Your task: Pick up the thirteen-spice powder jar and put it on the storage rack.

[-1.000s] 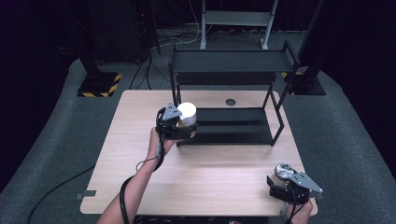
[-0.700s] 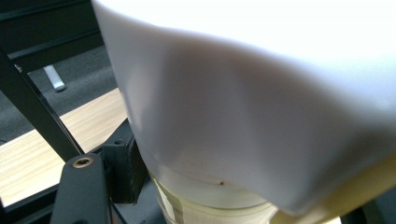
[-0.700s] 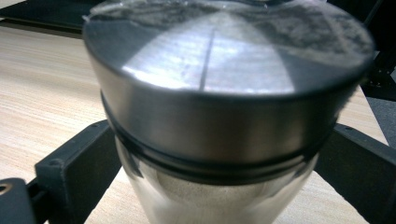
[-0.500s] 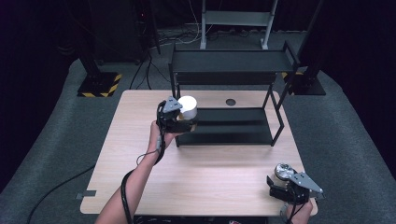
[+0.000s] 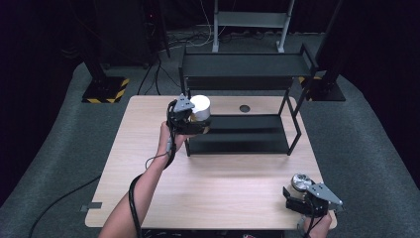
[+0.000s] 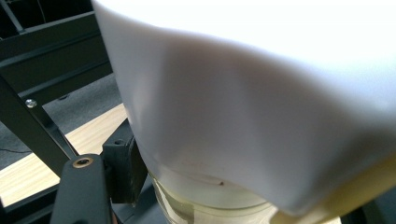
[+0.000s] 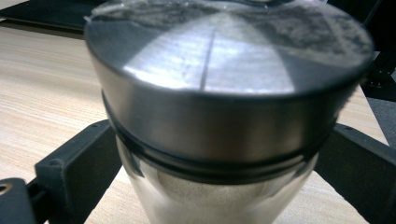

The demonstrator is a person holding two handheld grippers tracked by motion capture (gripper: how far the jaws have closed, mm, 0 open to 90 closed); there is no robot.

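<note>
Left of centre in the high view, the left gripper (image 5: 190, 121) holds a white-lidded jar (image 5: 200, 106) upright at the left end of the black rack (image 5: 297, 126), at the front left post and above the lower shelf (image 5: 242, 134). In the left gripper view the white lid (image 6: 261, 93) takes up most of the frame, with the clear glass body (image 6: 201, 205) below it and one black jaw pressed against the glass at lower left; the jaws are closed on the jar below the lid. The jar's long axis runs vertical, across the level jaws. The lower shelf lies to the right of the jar in the high view, so the coming move appears to turn on carrying the jar rightward past the post and then down onto that shelf.

At the lower right of the high view, the right gripper (image 5: 302, 198) rests near the front right corner of the surface (image 5: 223, 188), well apart from the rack. Its jaws clasp a metal-lidded jar (image 5: 299, 181) on both sides, as the right gripper view shows at the glass (image 7: 210, 196) under the steel lid (image 7: 224, 70). The left hand is much the nearer to the rack.
</note>
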